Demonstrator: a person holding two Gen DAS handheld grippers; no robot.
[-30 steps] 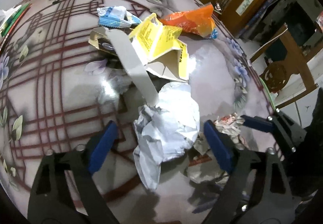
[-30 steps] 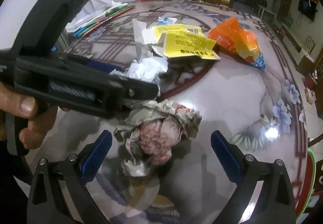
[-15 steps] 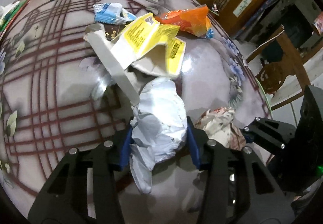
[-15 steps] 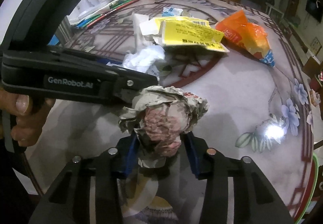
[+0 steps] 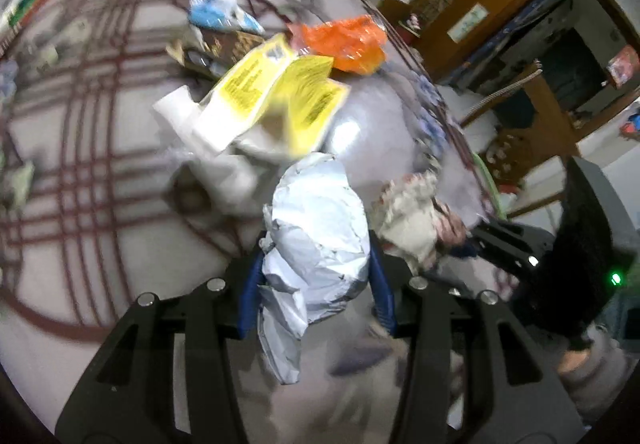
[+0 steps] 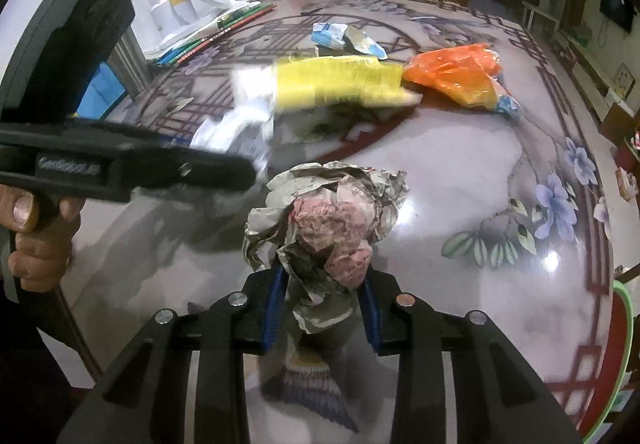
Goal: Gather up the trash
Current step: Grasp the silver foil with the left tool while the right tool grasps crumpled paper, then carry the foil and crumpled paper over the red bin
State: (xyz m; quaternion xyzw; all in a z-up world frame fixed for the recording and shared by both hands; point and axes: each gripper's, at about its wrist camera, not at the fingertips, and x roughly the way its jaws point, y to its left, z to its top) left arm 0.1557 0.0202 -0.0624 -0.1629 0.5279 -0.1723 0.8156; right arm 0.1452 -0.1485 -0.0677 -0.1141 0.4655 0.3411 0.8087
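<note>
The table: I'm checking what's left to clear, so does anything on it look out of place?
Yes. A torn yellow carton, an orange wrapper and a blue-and-white packet lie strewn across the patterned table.

Crumpled silver-grey foil wrapper [image 5: 316, 244]: lower centre of left wrist frame, pinched on both sides between blue pads, loose tail hanging toward bottom edge.

Crumpled printed paper ball, grey-beige outside with pink-red patch [image 6: 332, 219]: lower centre of right wrist frame, clamped between blue pads, raised off tabletop, shadow beneath.

Torn yellow-and-white printed carton [image 5: 276, 99]: upper centre, flattened, blurred.

Orange plastic snack bag [image 6: 456, 77]: upper right, just beside carton.

Light-blue-and-white wrapper [image 6: 344, 37]: upper centre, behind carton.
</note>
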